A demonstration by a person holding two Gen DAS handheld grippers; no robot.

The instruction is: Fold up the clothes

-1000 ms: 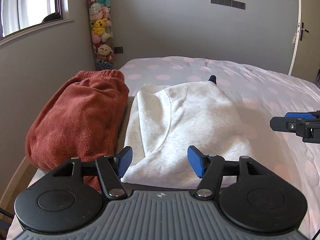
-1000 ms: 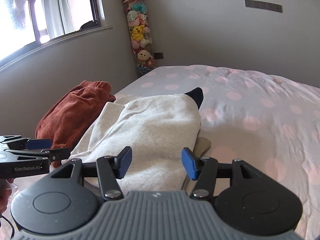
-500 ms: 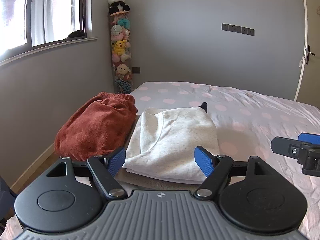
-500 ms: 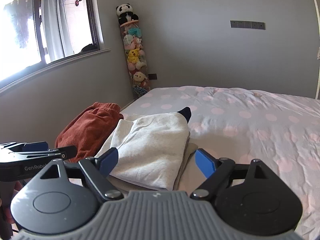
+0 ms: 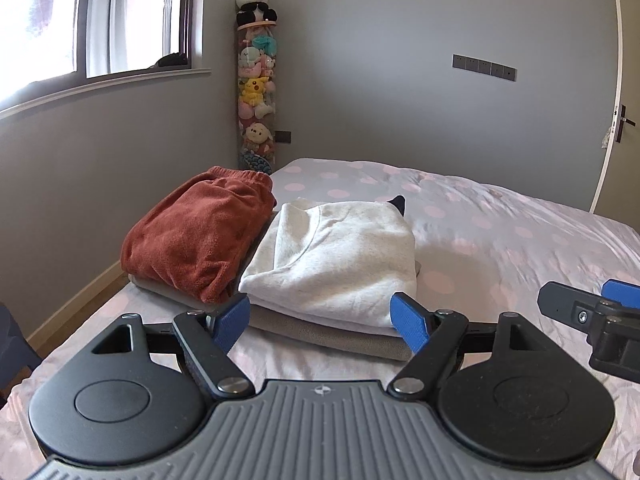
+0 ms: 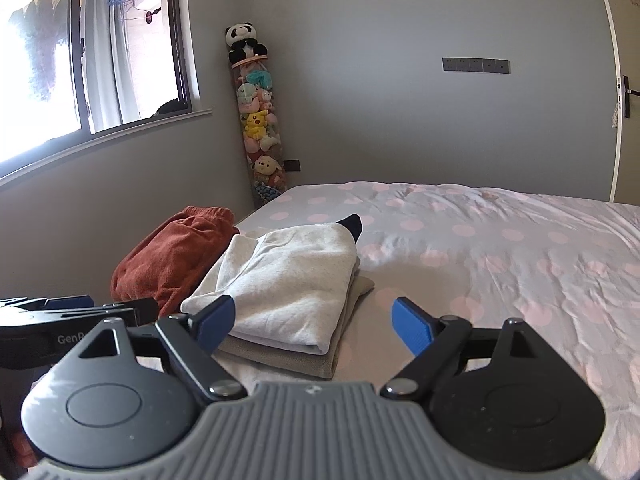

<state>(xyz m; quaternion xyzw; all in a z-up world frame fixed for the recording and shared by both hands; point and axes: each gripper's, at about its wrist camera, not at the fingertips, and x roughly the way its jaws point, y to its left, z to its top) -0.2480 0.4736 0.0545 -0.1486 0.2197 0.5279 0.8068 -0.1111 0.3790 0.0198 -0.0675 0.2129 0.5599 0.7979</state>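
Folded grey sweatshirt (image 5: 340,256) atop a beige garment (image 5: 332,332) at the polka-dot bed (image 5: 500,240)'s left edge, beside a rust fleece (image 5: 196,236). Left gripper (image 5: 322,320) & right gripper (image 6: 312,320): fingers spread, holding nothing.

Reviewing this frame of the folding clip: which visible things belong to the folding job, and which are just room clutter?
Part of the job:
- white sweatshirt, folded
- beige garment beneath it
- rust fleece garment, folded beside
- left gripper and right gripper, both open, empty

Just there:
- plush toy tube
- window
- door
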